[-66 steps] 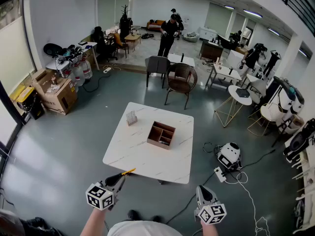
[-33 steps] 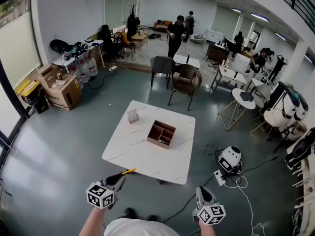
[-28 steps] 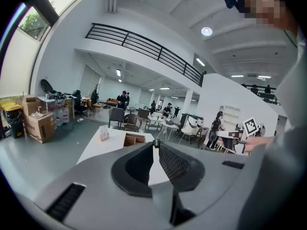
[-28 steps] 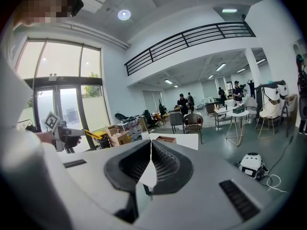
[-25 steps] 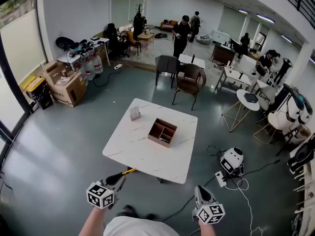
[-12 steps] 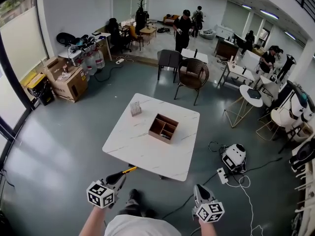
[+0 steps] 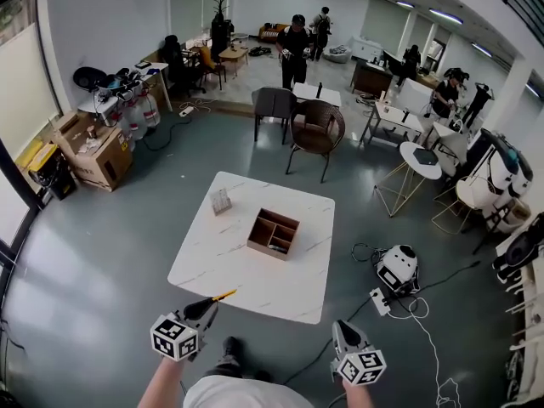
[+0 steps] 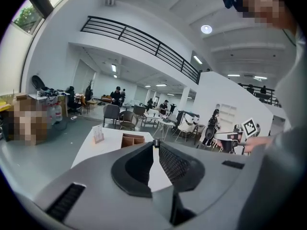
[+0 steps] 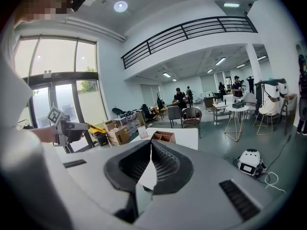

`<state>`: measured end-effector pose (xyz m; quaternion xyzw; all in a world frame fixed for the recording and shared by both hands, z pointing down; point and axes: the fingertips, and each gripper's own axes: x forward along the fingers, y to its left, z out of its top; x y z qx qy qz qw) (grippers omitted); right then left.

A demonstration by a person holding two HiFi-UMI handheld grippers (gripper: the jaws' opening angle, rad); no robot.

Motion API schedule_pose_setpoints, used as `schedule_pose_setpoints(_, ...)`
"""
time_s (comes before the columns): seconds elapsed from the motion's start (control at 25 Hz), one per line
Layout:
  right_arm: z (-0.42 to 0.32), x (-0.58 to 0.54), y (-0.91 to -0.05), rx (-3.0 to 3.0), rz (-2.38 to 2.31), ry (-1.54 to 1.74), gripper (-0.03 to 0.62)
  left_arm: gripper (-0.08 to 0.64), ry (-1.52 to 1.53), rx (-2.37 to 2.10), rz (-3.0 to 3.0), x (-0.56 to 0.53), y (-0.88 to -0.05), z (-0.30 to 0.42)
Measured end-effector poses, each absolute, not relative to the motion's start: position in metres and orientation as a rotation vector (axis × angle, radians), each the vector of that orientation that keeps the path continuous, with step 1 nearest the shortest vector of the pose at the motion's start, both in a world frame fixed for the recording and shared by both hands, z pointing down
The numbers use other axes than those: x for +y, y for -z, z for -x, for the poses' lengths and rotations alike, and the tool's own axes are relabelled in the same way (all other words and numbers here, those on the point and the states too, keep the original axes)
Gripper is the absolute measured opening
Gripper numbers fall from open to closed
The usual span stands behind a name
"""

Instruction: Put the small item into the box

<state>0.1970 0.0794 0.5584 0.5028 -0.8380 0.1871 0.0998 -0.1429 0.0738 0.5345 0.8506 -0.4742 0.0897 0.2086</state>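
Left gripper (image 7: 210, 303), 7 o'clock in the head view: jaws clamped on a small yellow item (image 7: 223, 296) that pokes past the tips, just short of the white table (image 7: 229, 270). Right gripper (image 7: 340, 328), 5 o'clock: jaws pressed together, nothing between. Wooden box (image 7: 273, 234) mid-table at 12 o'clock, well apart from both grippers. Card stand (image 7: 221, 201) at the box's 10 o'clock.

Grey floor (image 7: 102, 253), white wall (image 7: 85, 15), wicker chair (image 7: 316, 130), cardboard box (image 7: 93, 155) beside a tall window (image 7: 19, 92).
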Motion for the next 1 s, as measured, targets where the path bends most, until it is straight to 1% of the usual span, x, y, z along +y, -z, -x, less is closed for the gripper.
schedule_pose_setpoints(0.48,-0.162,0.028,-0.575,-2.333,-1.58,-0.612,0.028,0.044,-0.305,-1.145,-2.439,-0.014,-0.551,0.163)
schedule_pose_setpoints(1.0,-0.127,0.01,-0.589,-2.244,-1.674,-0.631,0.028,0.044,-0.335,-1.003,-2.498,-0.067,-0.571,0.191)
